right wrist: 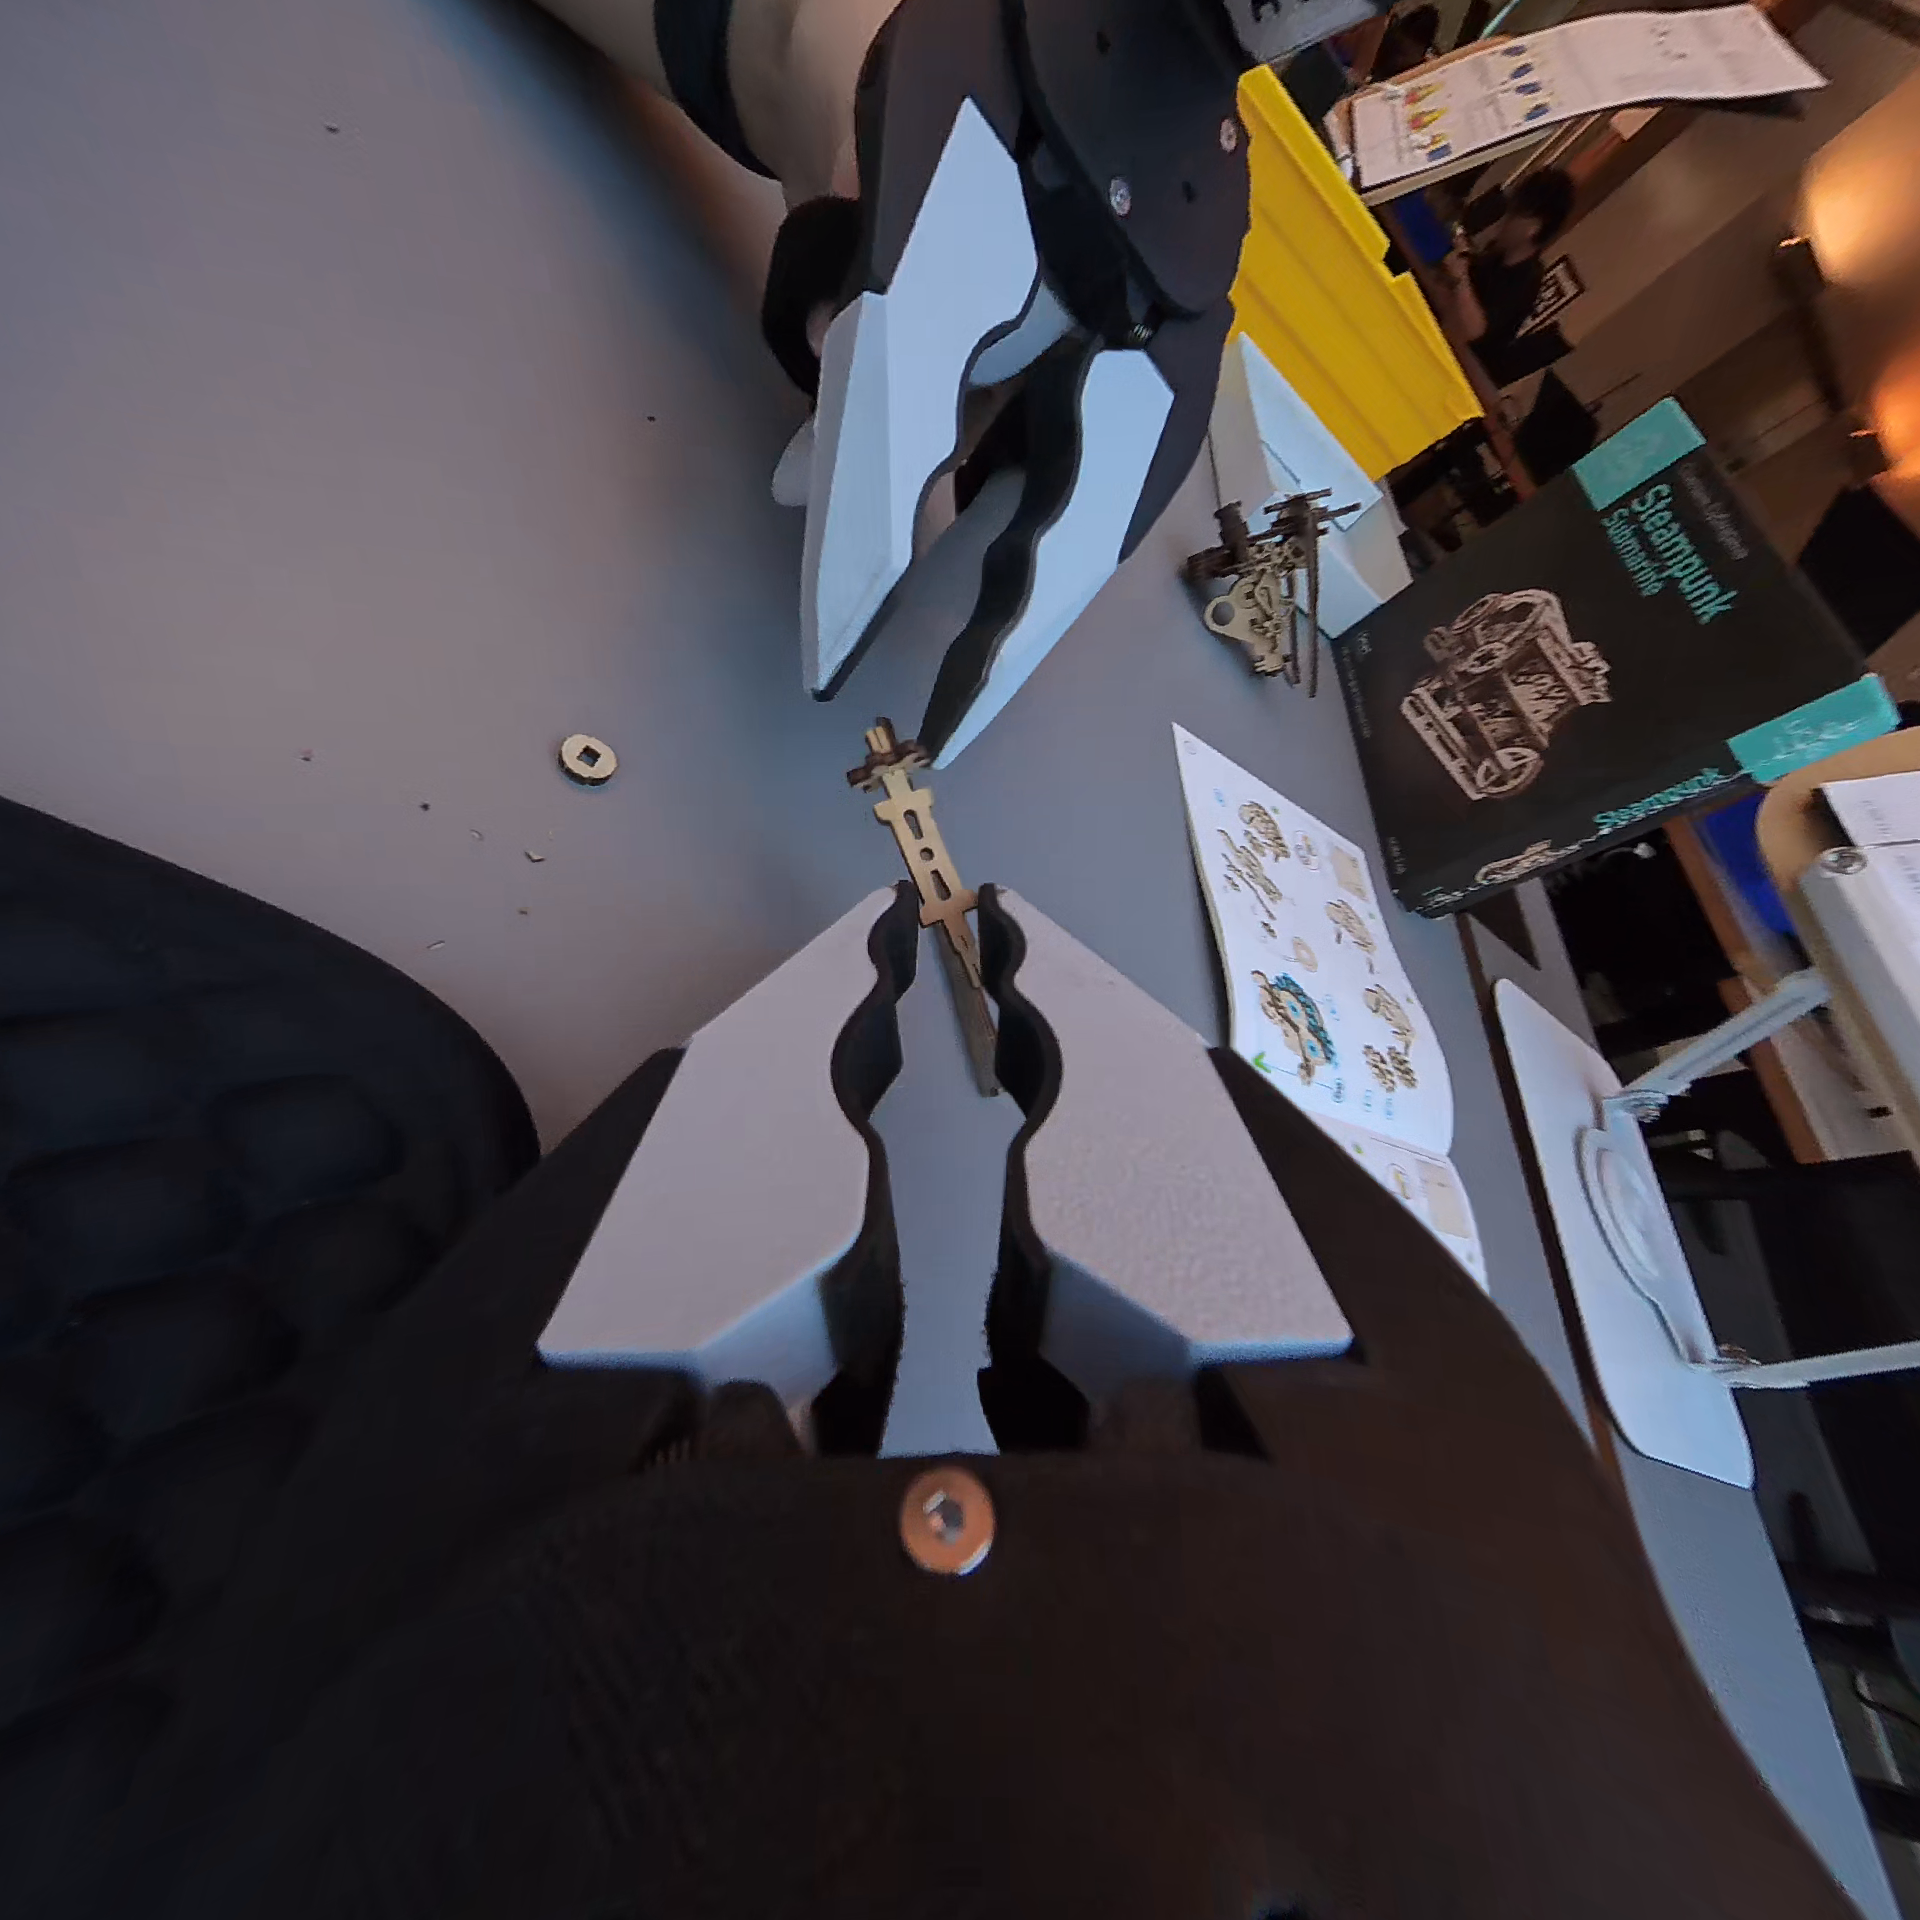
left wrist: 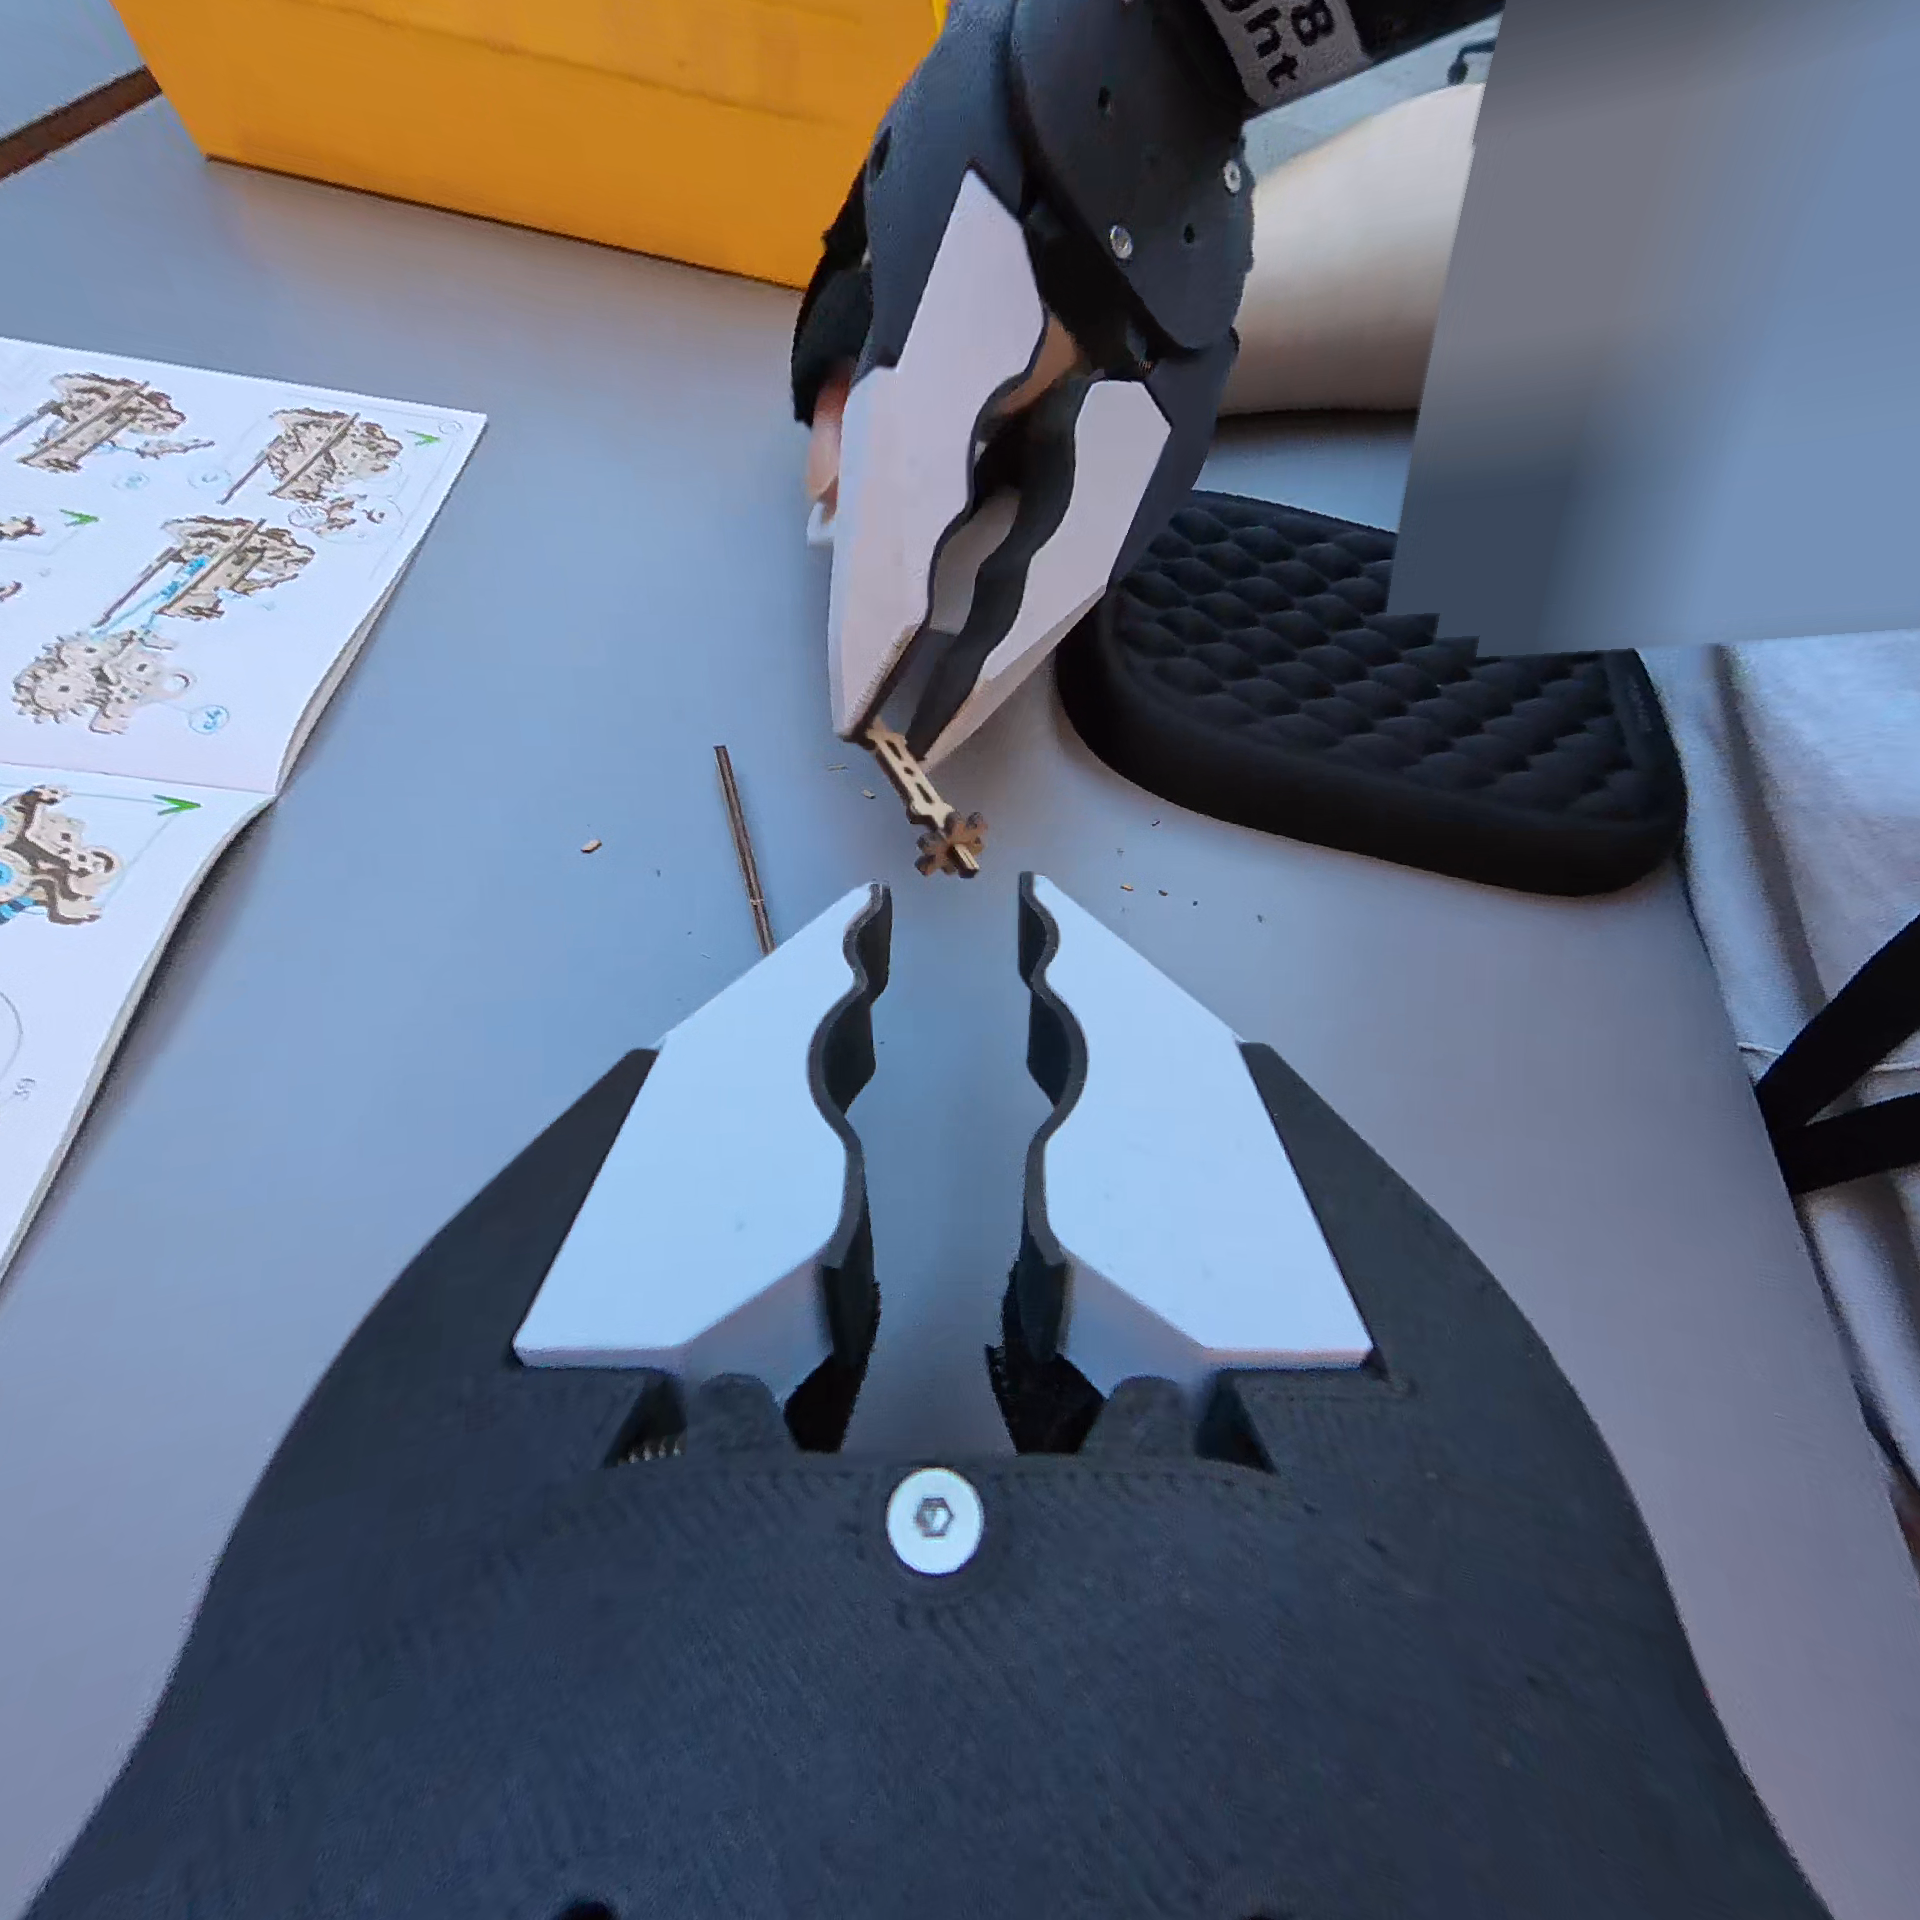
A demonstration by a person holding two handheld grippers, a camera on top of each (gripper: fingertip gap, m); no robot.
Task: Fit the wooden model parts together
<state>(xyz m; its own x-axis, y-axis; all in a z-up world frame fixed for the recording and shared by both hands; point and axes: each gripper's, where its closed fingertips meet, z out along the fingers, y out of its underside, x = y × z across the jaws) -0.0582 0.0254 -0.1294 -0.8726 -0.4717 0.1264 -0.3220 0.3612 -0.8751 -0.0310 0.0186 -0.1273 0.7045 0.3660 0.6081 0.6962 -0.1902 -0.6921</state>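
Note:
My right gripper (right wrist: 943, 894) is shut on a thin slotted wooden strip (right wrist: 925, 842) and holds it just above the grey table. It also shows in the left wrist view (left wrist: 896, 740), coming down from the top. A small cross-shaped wooden piece (left wrist: 951, 847) sits on the strip's far end (right wrist: 883, 750). My left gripper (left wrist: 954, 883) is open and empty, its fingertips just short of the cross piece. In the right wrist view one of its fingertips (right wrist: 940, 748) is right beside that piece. A thin dark stick (left wrist: 743, 842) lies on the table left of the strip.
An open instruction booklet (left wrist: 208, 540) (right wrist: 1320, 966) lies on the table. There is a yellow box (left wrist: 520, 104), a black honeycomb cushion (left wrist: 1351, 707), a wooden washer (right wrist: 587, 756), a part-built wooden assembly (right wrist: 1262, 582) and a black kit box (right wrist: 1600, 665). Both grippers' tips are close together, under 4 cm apart. The thin dark stick (left wrist: 743, 842) lies around 4 centimetres away from my right fingertips.

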